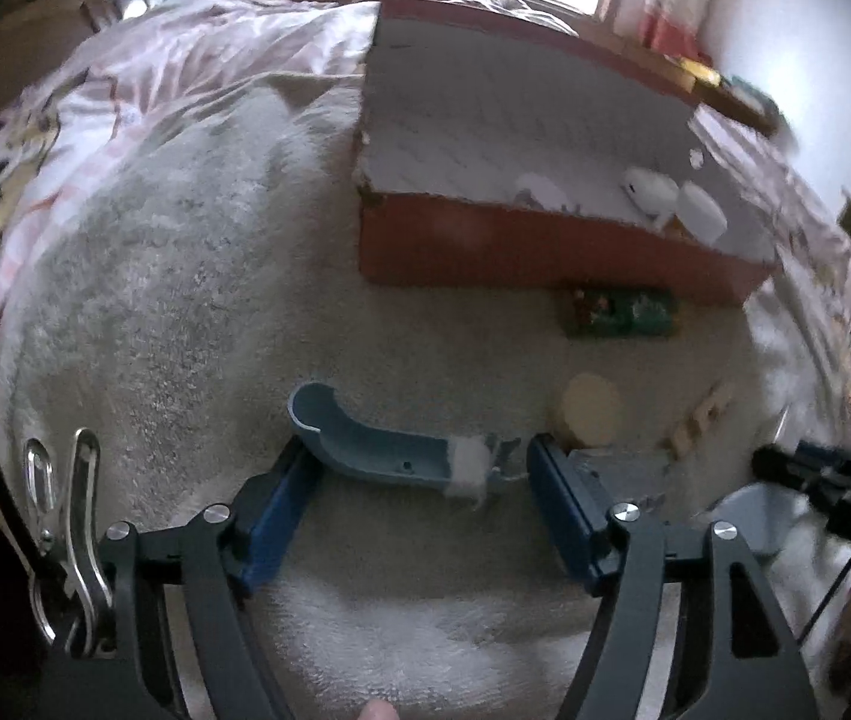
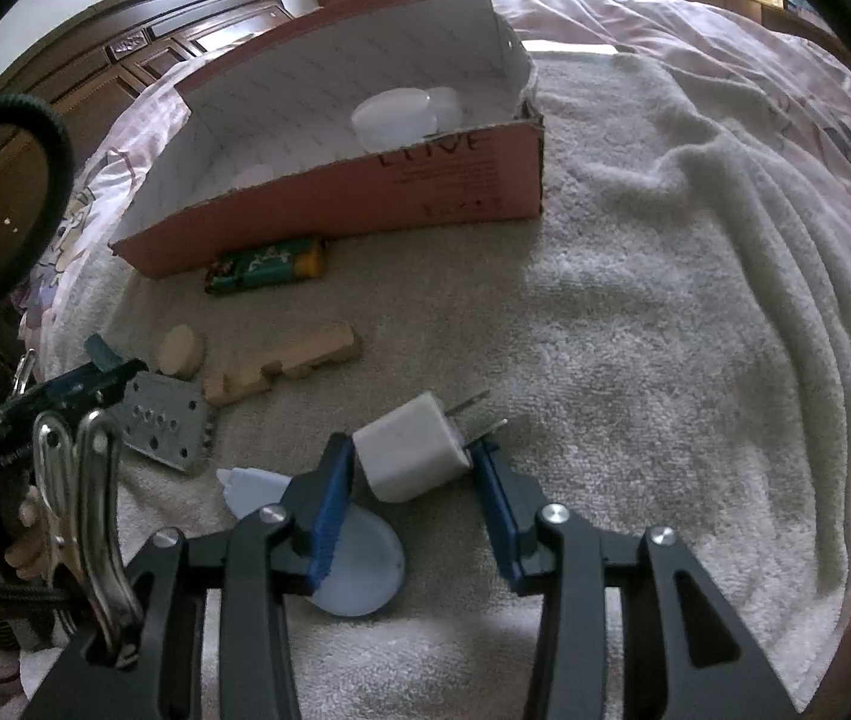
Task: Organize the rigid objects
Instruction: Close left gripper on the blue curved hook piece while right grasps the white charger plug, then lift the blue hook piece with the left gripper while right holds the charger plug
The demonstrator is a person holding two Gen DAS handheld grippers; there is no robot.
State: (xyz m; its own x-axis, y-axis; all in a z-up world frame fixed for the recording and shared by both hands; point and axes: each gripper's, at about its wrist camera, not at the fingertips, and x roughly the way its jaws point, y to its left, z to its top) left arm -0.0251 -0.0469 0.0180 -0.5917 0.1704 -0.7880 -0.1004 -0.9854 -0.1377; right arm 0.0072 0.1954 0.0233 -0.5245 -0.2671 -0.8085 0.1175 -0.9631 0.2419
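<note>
In the left wrist view, my left gripper [image 1: 422, 456] stands open on the grey towel. A light-blue curved plastic piece [image 1: 377, 456] with a white tape band lies between its blue fingers, which do not press on it. In the right wrist view, my right gripper [image 2: 413, 453] is shut on a white plug adapter [image 2: 410, 459], its two metal prongs pointing up and right. The red cardboard box [image 2: 365, 198] with a white inside stands further back on the towel and holds white round tubs [image 2: 395, 117]. The same red box [image 1: 485, 240] also fills the back of the left wrist view.
A green packet [image 2: 263, 267] lies against the box front. A wooden disc [image 2: 182, 348], a key-shaped wooden block [image 2: 287, 366], a drilled metal plate [image 2: 167, 426] and a pale round lid [image 2: 359, 570] lie on the towel. Rumpled pink bedding surrounds it; a dark wooden dresser [image 2: 125, 72] stands behind.
</note>
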